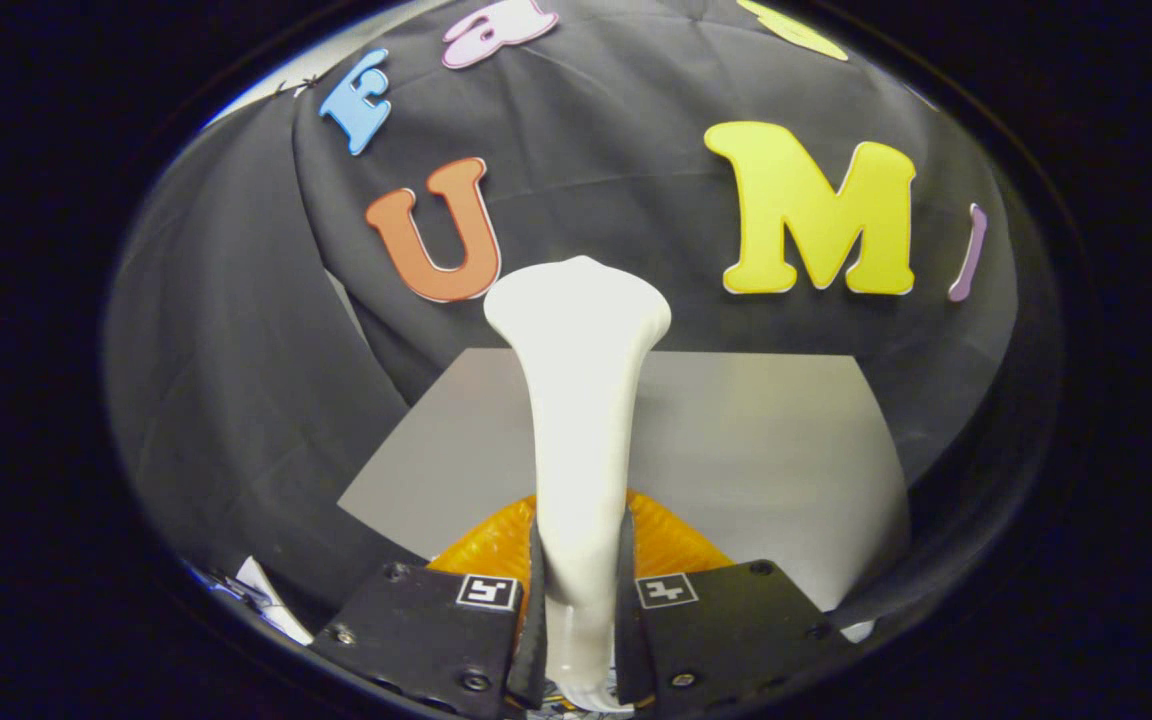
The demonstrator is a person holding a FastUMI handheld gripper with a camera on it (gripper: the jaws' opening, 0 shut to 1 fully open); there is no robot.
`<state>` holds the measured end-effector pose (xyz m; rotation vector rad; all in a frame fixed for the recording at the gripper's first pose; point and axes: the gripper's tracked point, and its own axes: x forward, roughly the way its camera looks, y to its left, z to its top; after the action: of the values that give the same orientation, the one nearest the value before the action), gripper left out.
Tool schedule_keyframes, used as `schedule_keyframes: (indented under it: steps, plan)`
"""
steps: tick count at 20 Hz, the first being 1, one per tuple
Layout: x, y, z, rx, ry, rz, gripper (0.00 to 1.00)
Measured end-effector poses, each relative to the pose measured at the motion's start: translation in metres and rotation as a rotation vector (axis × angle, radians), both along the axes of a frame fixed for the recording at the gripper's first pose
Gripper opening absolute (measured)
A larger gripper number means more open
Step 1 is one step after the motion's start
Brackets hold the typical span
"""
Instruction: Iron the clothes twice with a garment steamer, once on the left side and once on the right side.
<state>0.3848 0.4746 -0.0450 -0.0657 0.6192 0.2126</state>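
A white garment steamer point(581, 400) stands up between my fingers, its narrow handle clamped by both of them and its wide flared head rising well beyond them. My gripper point(581, 570) is shut on that handle. An orange, ribbed part point(681, 545) of the steamer's base bulges out on both sides just ahead of the fingers. Beyond it lies a pale grey tabletop point(746, 440). I see no garment here.
Black cloth hangs as the booth's wall point(596, 150) behind the table and drapes down on the left point(236, 380) and right of it. A scrap of white paper point(261, 590) lies low on the left beside the fingers.
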Motion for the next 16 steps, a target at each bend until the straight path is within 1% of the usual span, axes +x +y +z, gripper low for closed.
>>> schedule_keyframes:
  steps: [5, 10, 16]
  plan:
    - [-0.030, -0.010, 0.010, 0.007, -0.023, 0.025, 0.30]
    - [-0.058, -0.030, 0.013, 0.006, -0.036, 0.018, 0.30]
    - [-0.104, -0.053, 0.031, 0.015, -0.094, 0.001, 0.30]
